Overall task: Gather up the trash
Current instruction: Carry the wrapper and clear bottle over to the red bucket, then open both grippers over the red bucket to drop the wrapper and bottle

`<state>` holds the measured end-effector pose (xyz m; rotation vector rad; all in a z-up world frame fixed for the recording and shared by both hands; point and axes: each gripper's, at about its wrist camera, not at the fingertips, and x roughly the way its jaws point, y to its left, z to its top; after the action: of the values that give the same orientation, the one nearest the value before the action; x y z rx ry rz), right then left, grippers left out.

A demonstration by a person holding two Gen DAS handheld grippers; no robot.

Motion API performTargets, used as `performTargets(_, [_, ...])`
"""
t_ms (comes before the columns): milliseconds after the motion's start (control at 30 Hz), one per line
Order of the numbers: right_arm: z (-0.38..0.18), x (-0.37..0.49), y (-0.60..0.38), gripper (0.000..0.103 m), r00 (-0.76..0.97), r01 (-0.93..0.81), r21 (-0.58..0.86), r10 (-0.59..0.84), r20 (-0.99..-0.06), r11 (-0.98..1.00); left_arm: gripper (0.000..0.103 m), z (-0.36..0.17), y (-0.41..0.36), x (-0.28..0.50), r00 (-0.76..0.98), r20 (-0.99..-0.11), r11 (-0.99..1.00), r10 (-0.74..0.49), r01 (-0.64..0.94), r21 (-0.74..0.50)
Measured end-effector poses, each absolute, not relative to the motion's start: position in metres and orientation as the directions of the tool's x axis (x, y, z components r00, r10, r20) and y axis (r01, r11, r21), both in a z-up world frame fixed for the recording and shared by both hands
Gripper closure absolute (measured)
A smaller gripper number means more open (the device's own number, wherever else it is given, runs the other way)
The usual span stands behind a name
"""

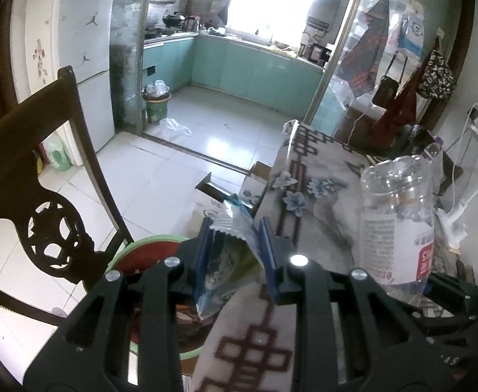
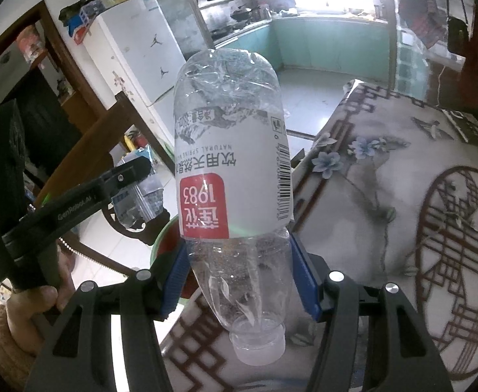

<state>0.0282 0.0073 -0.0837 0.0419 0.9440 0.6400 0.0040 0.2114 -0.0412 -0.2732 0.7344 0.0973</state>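
Right now, near to far, as I read it:

Left gripper [image 1: 235, 254]: my blue pads are clamped on a crinkled foil snack wrapper [image 1: 229, 254], which hangs just past the table edge.

Right gripper [image 2: 240, 281]: closed around the lower body of an empty clear plastic water bottle [image 2: 234, 176], held neck-down with the cap off, over the tablecloth [image 2: 386, 202].

Green-rimmed bin [image 1: 147, 245]: sits below and just beside the table corner, partly hidden by my left gripper; I judge it the drop target.

Step in hand: carrying both pieces to the bin. To do it well I would bring the wrapper squarely over the red interior before letting go, since foil drifts; then swing the bottle clear of the table edge and release low so it does not bounce out.

Readable writing: the bottle label, upside down, shows "1983" on a red block and "NATURAL SPRING"; the left gripper's arm, in the right view, reads "GenRobot.AI".

Farther off: a dark carved chair [image 1: 53, 228], then the kitchen's green cabinets [image 1: 239, 68].
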Motion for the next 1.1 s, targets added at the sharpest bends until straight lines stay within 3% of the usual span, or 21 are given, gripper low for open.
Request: performTargets(1100, [-0.13,0.063,0.109,0.047,0.249,-0.576,0.332,0.547,-0.799,0.747,0.076,-0.076,0.298,0.013,0.665,-0.739,0.925,0.107,-0.34,-0.172])
